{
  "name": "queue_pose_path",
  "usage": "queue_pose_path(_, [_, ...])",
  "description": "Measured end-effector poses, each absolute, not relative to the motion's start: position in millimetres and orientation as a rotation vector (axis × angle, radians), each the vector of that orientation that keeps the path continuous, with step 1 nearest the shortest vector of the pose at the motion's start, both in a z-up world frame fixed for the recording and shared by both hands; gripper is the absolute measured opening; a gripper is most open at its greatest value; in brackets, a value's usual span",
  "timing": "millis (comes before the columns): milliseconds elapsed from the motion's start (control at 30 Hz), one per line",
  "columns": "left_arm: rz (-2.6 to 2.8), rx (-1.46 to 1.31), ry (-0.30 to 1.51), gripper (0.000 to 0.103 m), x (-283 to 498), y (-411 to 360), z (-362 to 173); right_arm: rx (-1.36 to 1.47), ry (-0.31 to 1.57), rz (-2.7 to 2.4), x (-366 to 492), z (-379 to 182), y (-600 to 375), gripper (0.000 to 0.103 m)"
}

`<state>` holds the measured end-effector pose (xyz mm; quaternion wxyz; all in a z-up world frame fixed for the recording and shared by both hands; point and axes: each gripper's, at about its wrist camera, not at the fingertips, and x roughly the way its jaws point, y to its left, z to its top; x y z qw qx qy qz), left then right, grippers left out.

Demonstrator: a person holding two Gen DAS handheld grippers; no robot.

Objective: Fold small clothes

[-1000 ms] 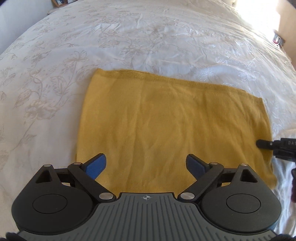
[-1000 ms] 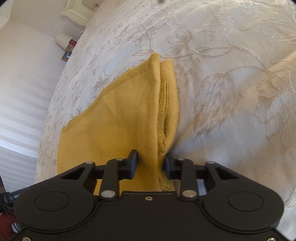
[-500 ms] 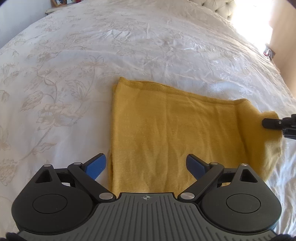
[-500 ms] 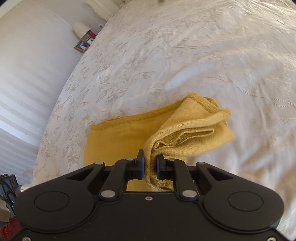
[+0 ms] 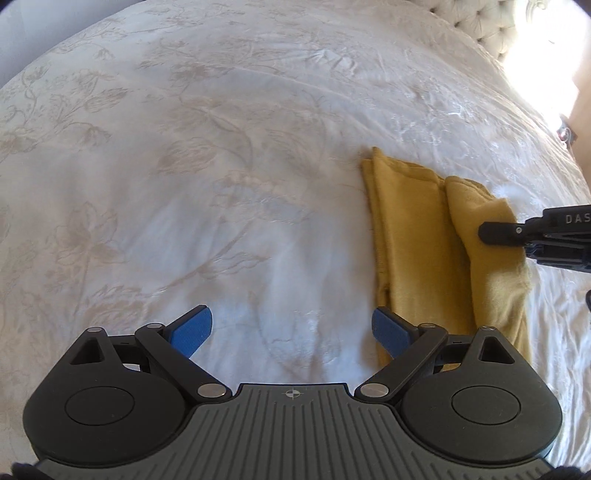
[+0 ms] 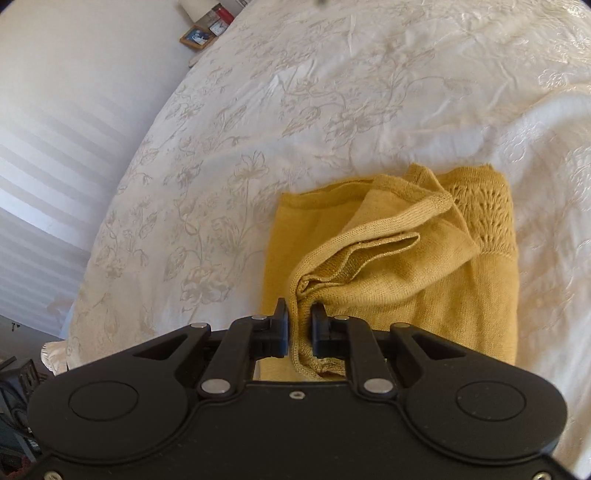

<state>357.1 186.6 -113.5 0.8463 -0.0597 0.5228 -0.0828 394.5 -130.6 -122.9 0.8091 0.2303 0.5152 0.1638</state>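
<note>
The bedspread (image 5: 221, 184) is carrying the mustard knit top (image 6: 424, 277), half-folded. It's looking light and floppy, so hemmed edges are grabbing best. Right gripper (image 6: 300, 325) is pinching a bunched edge; left gripper (image 5: 291, 328) is hanging spread, empty.

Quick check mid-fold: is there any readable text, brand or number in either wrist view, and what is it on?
"DAS": white letters on the black body of the right gripper, cut off by the edge of the left wrist view.
Framed picture and items on the bedside stand: too small and blurred to read.
Yellow knit garment, white bedspread, left gripper: no text visible.
</note>
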Motion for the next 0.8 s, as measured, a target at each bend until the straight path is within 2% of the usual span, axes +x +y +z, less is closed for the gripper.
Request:
queue_pose_path(133, [-0.161, -0.139, 1.116, 0.095, 356.4, 206.1, -115.3, 0.386, 1.138, 0.313, 398.3, -128.6, -104.5, 0.022])
queue_pose_path(267, [-0.174, -0.140, 1.129, 0.095, 359.7, 211.8, -118.1, 0.348, 1.116, 0.381, 397.4, -118.1, -82.0, 0.035])
queue_pose_path(467, [-0.241, -0.127, 1.113, 0.095, 371.5, 197.6, -112.7, 0.410, 0.980, 0.476, 382.6, -82.4, -82.4, 0.035])
queue_pose_path(533, [-0.276, -0.121, 1.098, 0.095, 378.9, 189.3, -108.4, 0.417, 0.954, 0.433, 375.6, -76.8, -97.7, 0.036])
queue_pose_path(567, [-0.292, -0.115, 1.092, 0.095, 382.7, 184.9, -106.1, 0.408, 0.946, 0.403, 371.8, -75.3, -106.0, 0.040])
queue_pose_path(800, [-0.399, -0.109, 1.066, 0.095, 418.5, 149.5, -101.8, 0.264, 1.014, 0.304, 340.7, -96.1, -125.3, 0.042])
